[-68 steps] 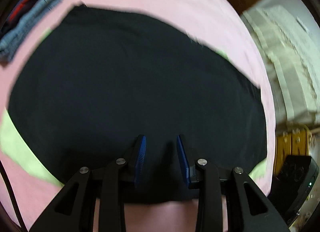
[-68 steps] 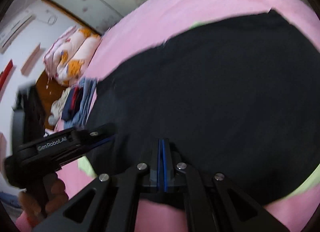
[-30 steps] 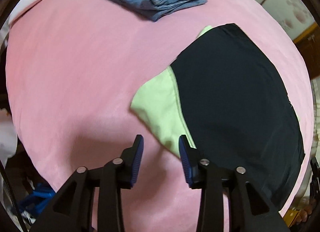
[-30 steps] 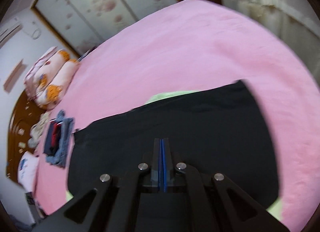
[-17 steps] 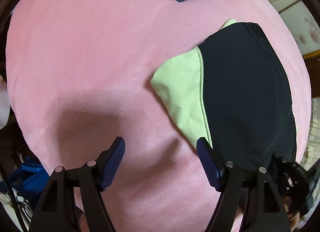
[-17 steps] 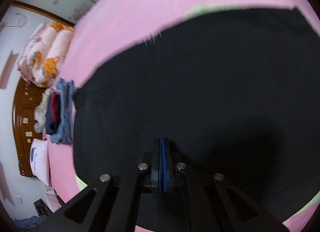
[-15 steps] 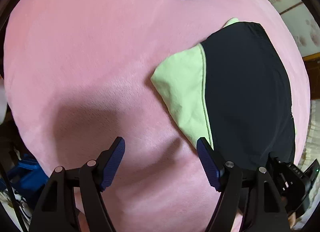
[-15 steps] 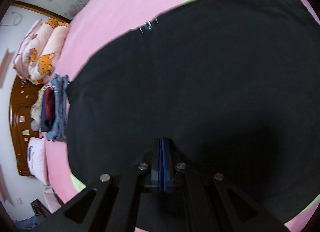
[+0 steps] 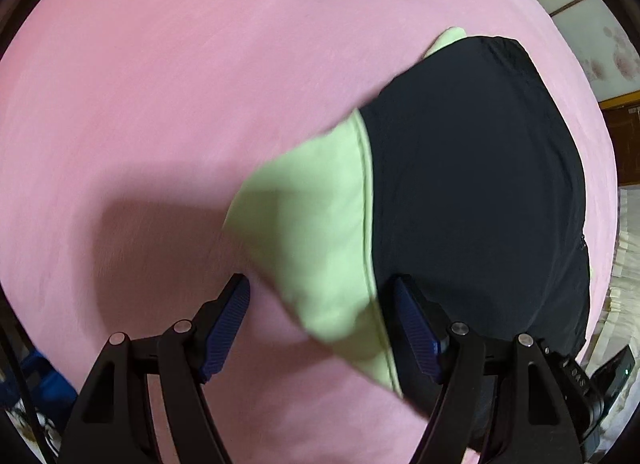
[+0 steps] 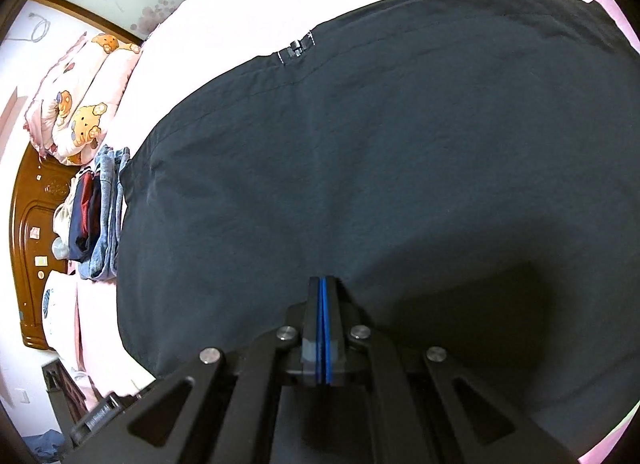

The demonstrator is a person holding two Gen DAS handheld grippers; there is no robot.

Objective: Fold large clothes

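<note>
Black-and-green garment [image 9: 472,184] flat on pink bed [image 9: 160,104] | my left claw [image 9: 320,304] spread wide over its green corner, gripping nothing | my right claw [image 10: 324,296] pressed shut over the black cloth

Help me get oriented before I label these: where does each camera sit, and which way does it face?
Left wrist: on the left gripper, facing steeply down at the green sleeve between its open fingers.
Right wrist: on the right gripper, tilted down over the black garment; jaws shut, nothing visibly between them.
Both show: the black garment, pink bed and folded jeans.
</note>
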